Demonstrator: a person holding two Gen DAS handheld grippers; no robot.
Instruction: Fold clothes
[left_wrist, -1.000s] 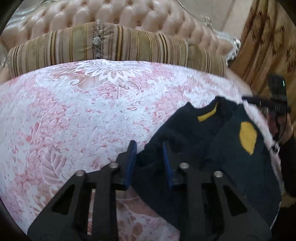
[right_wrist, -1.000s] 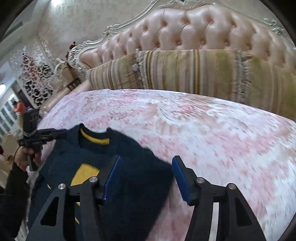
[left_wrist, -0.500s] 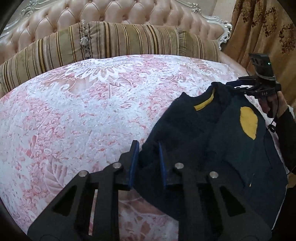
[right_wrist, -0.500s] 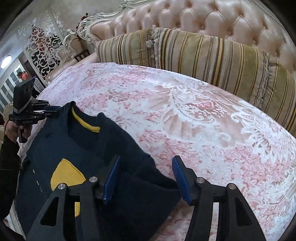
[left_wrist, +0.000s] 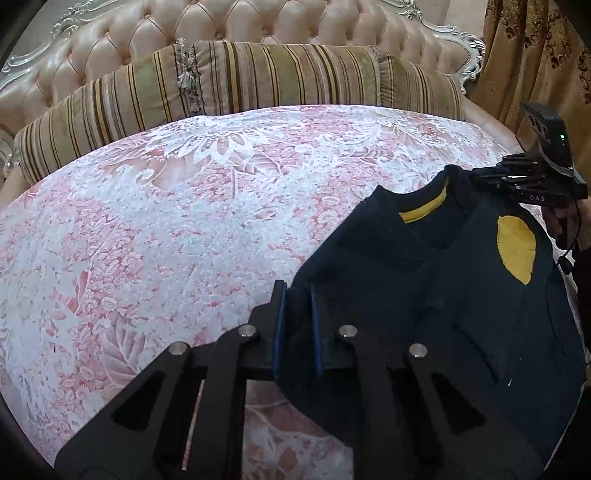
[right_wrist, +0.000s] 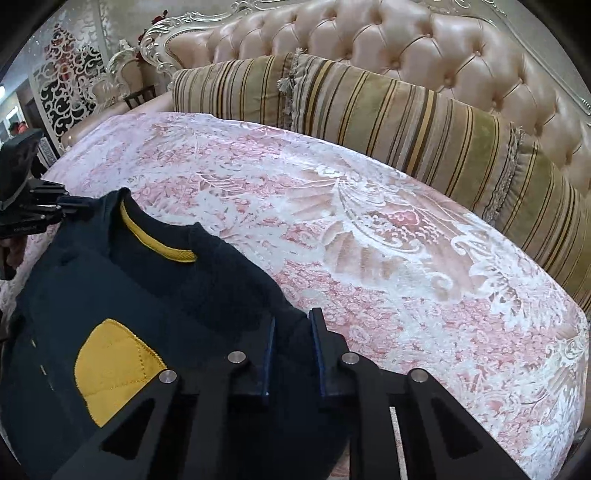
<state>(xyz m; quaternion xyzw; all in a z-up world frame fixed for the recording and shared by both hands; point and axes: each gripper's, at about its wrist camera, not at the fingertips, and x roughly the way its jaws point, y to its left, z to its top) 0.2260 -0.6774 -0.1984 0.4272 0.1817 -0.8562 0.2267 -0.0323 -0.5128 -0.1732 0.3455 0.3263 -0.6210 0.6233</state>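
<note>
A dark navy sweater (left_wrist: 424, 291) with a yellow collar lining and a yellow patch lies on the pink-and-white bedspread (left_wrist: 184, 221). My left gripper (left_wrist: 295, 325) is shut on its shoulder edge. In the right wrist view my right gripper (right_wrist: 293, 350) is shut on the other shoulder of the sweater (right_wrist: 147, 295). Each gripper also shows in the other's view, at the sweater's far shoulder: the right one (left_wrist: 532, 184) and the left one (right_wrist: 29, 210).
Striped bolster cushions (left_wrist: 240, 85) lie along a tufted pink headboard (left_wrist: 258, 26) at the back. A gold curtain (left_wrist: 535, 55) hangs at the right. The bedspread (right_wrist: 369, 240) stretches open beyond the sweater.
My right gripper has closed from wide open onto the sweater's shoulder. My left gripper's jaws have narrowed on the other shoulder. Both views have tilted a little.
</note>
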